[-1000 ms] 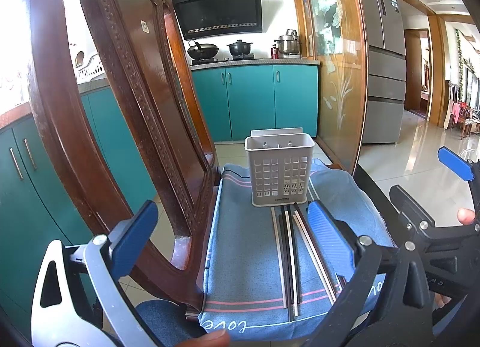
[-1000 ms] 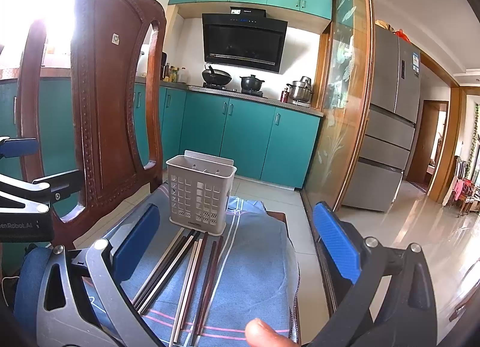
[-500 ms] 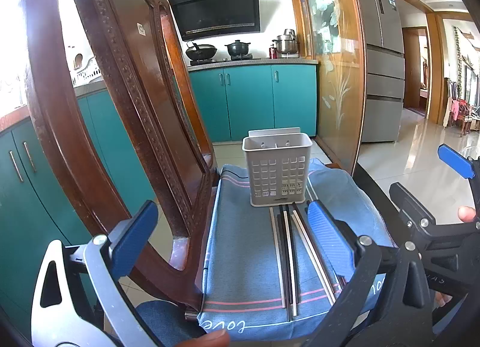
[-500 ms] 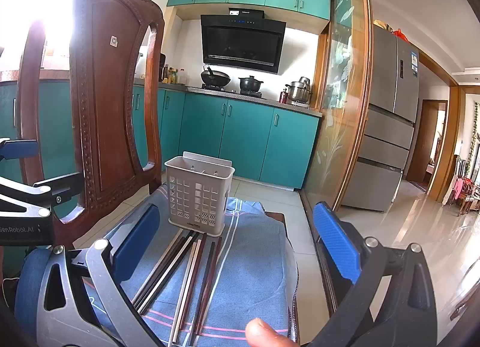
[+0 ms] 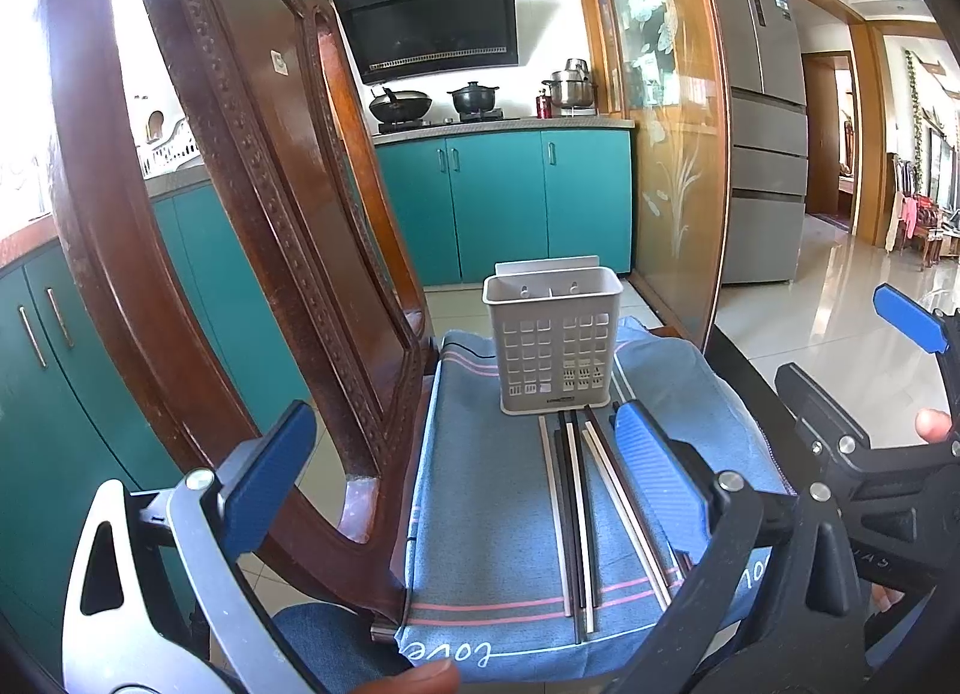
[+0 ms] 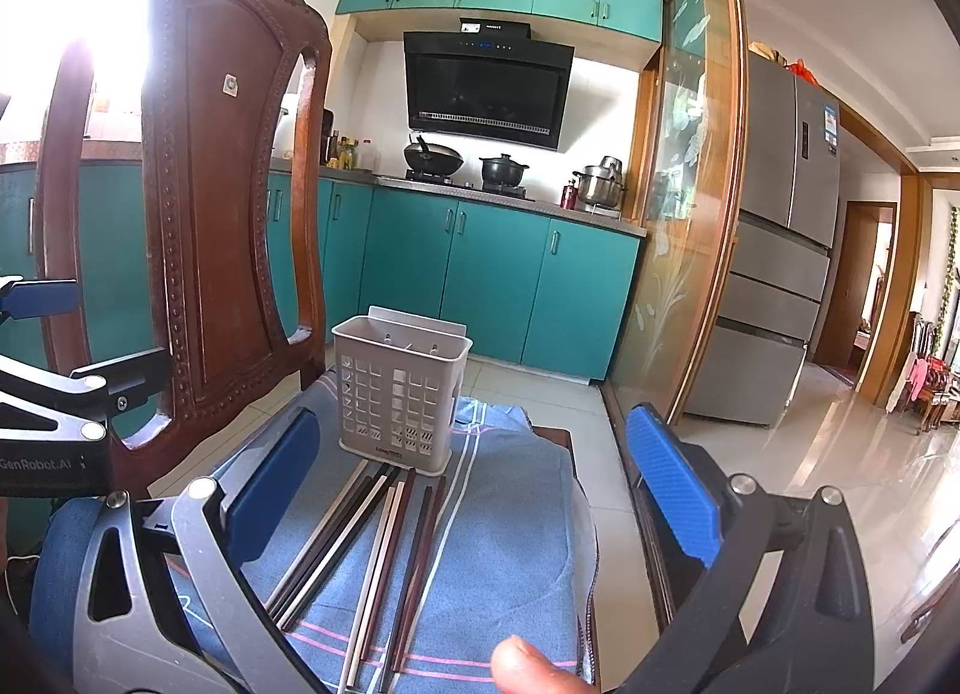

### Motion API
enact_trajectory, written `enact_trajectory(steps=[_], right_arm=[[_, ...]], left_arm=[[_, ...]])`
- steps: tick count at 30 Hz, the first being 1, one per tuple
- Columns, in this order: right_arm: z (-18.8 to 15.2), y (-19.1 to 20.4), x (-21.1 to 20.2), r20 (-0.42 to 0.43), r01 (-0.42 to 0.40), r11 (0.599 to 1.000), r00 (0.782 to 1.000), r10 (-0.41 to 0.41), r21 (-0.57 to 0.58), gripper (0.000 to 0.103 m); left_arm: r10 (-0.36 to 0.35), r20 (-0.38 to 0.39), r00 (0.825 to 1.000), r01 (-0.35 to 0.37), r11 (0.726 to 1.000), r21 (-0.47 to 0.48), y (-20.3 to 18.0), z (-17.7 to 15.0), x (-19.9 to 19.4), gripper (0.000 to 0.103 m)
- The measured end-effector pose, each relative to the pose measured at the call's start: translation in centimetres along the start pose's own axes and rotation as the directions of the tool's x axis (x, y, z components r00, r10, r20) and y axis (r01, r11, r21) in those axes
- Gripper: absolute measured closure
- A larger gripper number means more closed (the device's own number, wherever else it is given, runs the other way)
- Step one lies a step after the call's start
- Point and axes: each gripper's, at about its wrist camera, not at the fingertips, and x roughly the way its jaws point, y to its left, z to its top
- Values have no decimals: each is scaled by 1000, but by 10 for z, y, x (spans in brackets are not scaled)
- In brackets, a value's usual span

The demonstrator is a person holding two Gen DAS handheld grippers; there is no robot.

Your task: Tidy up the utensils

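A grey perforated utensil holder [image 5: 553, 340] stands upright and empty at the far end of a blue cloth [image 5: 486, 502] on a chair seat; it also shows in the right wrist view [image 6: 399, 394]. Several chopsticks [image 5: 576, 520], light and dark, lie side by side on the cloth in front of it, also in the right wrist view [image 6: 372, 544]. My left gripper [image 5: 462, 484] is open and empty, hovering above the near end of the cloth. My right gripper [image 6: 474, 490] is open and empty, to the right of the left one, above the chopsticks.
The carved wooden chair back [image 5: 240, 214] rises close on the left. Teal kitchen cabinets [image 5: 510, 202] and a stove with pots stand behind. A glass sliding door [image 5: 666, 154] and a grey fridge [image 5: 762, 154] are at the right, with shiny tiled floor [image 5: 840, 304] beyond.
Both grippers have stayed open and almost still. The views have shifted only slightly; the holder and chopsticks have not moved.
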Motion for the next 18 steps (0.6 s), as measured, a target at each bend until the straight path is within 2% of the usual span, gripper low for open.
enact_trajectory(steps=[18], right_arm=[[3,4,-4,9,-4,1000,1000,4,-11,3]], left_arm=[[-2,0,1000,2,1000,2,-1,0,0,3]])
